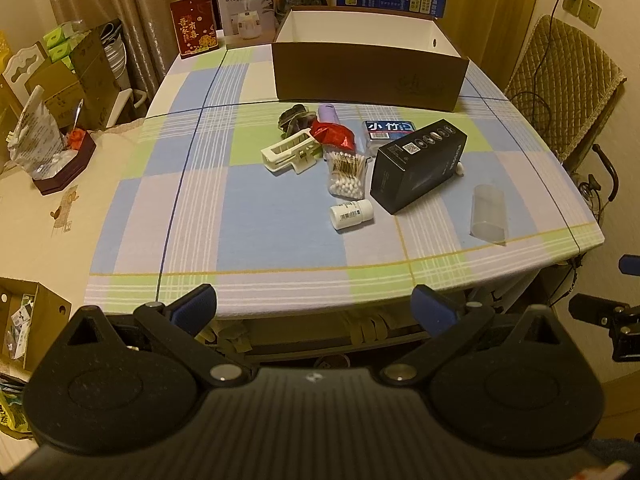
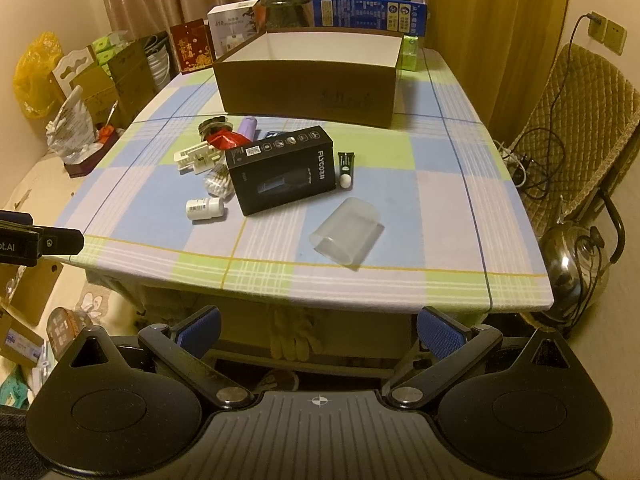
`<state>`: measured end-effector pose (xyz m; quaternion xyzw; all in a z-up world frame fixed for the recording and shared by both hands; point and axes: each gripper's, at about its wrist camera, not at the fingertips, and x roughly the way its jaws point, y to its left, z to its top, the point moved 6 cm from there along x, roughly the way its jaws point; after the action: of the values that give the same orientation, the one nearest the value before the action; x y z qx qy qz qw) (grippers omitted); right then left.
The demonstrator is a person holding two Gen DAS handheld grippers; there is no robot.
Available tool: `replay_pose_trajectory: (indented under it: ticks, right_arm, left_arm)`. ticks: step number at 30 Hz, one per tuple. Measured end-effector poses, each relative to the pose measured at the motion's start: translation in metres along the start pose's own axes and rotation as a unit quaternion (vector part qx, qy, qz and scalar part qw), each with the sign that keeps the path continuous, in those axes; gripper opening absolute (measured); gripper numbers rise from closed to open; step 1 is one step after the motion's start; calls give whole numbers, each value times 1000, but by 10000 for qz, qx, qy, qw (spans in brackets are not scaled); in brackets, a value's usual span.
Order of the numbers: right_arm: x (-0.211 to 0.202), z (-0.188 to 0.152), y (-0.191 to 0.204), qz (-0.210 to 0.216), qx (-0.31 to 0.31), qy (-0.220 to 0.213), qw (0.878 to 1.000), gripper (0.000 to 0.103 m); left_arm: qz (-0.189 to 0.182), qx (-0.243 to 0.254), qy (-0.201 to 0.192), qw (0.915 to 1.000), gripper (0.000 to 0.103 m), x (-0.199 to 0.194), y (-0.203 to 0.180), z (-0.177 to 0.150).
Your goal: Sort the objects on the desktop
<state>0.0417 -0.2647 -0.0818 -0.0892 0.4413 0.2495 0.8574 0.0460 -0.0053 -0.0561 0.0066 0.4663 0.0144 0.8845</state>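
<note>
The black box (image 2: pixel 280 170) on the desk (image 2: pixel 440 184) reads "FLYCO" on its side; its smaller print is illegible. Left of the black box lie cotton swabs (image 1: pixel 347 174) and a white bottle (image 1: pixel 351 214), its barcode label unreadable. Behind the black box, a blue pack (image 1: pixel 383 131) is half hidden. Both the left hand-held gripper (image 1: pixel 314 306) and right hand-held gripper (image 2: pixel 318 330) hang wide open, empty, before the desk edge.
</note>
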Motion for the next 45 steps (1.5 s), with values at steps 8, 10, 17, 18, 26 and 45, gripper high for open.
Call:
replay_pose_trajectory:
  ticks: [8, 10, 17, 18, 26, 45]
  right_arm:
    - [2, 3, 1, 33, -21, 19, 10000, 101]
    - [3, 3, 1, 42, -30, 26, 10000, 101]
    - [4, 4, 1, 54, -41, 40, 10000, 101]
    - [4, 4, 1, 57, -40, 41, 10000, 101]
    - [11, 7, -5, 54, 70, 88, 9999, 101]
    - [41, 32, -31, -108, 419, -327, 9985, 101]
  left_arm:
    - [-15, 40, 25, 10000, 102, 2, 0, 4]
    - [-9, 47, 28, 10000, 102, 3, 0, 5]
    - [-11, 63, 40, 10000, 102, 5, -1, 7]
    - [-13, 64, 42, 10000, 102, 6, -1, 7]
    - [-36, 36, 37, 10000, 102, 15, 6, 11]
    - [-254, 1016, -511, 9932, 98, 65, 4, 49]
